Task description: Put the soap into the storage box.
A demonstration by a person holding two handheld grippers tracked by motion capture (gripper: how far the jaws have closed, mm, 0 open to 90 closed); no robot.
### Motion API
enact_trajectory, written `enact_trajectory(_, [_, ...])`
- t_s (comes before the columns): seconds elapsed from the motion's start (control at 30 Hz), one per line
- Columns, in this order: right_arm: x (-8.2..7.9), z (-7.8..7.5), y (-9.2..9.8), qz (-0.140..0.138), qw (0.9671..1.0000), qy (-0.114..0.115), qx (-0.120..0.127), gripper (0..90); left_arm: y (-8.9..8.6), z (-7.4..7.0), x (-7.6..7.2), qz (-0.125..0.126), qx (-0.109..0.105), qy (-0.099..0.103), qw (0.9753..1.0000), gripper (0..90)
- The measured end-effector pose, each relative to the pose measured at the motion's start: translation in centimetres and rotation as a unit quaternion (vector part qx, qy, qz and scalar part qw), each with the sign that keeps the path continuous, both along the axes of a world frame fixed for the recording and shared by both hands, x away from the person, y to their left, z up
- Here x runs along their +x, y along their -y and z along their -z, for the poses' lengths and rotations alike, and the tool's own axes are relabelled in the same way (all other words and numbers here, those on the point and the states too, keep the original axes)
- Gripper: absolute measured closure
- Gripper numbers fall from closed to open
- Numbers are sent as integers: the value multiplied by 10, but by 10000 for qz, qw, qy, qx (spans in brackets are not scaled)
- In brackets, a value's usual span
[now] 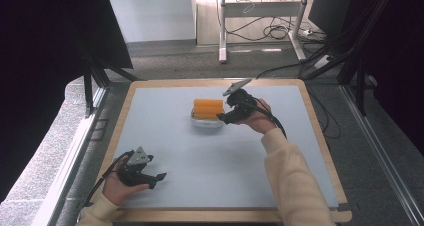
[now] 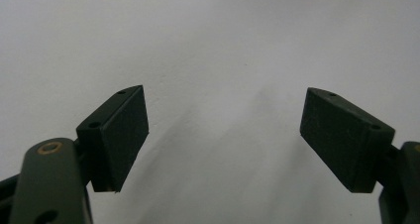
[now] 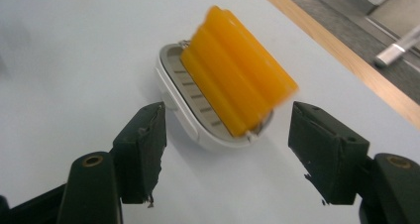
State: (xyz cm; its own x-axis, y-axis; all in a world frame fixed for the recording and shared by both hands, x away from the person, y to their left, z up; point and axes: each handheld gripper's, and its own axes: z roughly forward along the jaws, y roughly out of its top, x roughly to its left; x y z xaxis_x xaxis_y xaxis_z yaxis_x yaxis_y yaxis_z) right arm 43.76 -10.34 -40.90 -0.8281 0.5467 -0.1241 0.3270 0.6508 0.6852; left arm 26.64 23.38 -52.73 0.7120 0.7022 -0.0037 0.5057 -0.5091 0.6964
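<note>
Right gripper view: orange block's [image 3: 237,85] far end blurred.

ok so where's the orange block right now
In the high view the orange block sits in a white dish near the table's middle, toward the far edge, just left of the open right gripper.

A ridged block [image 1: 208,108] sits in a shallow dish [image 1: 207,123] just above the centre of the frame, on the bench [image 1: 220,161]. The right tool [image 1: 222,117] lies immediately right of the dish, jaws apart at its edge. The left tool [image 1: 159,178] rests at lower left, near the bench's front edge, well apart from the dish.
</note>
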Motion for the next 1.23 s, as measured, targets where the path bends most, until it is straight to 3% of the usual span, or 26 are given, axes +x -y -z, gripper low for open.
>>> enact_trajectory(0.17, [-21,5,32,557,9979,-36,333,292,2,1,1,3,26,-13,10000,189])
enact_trajectory(0.2, [-21,5,32,557,9979,-36,333,292,2,1,1,3,26,-13,10000,189])
enact_trajectory(0.23, [-29,8,45,685,9968,-57,418,286,2,1,1,29,63,-32,10000,188])
enact_trajectory(0.67, [-87,37,112,1073,9931,-119,463,263,1,1,3,-41,41,-5,10000,188])
enact_trajectory(0.77, [-96,44,121,1063,9926,-178,555,256,1,2,3,-44,67,-3,10000,188])
enact_trajectory(0.93, [-98,54,124,1125,9924,-240,443,239,-2,0,2,-75,44,42,10000,188])
enact_trajectory(1.1, [-95,50,121,1171,9922,23,424,224,-1,-2,4,-90,9,84,9999,189])
enact_trajectory(1.23, [-95,53,124,1221,9917,42,390,205,-2,-1,6,-71,66,44,9999,188])
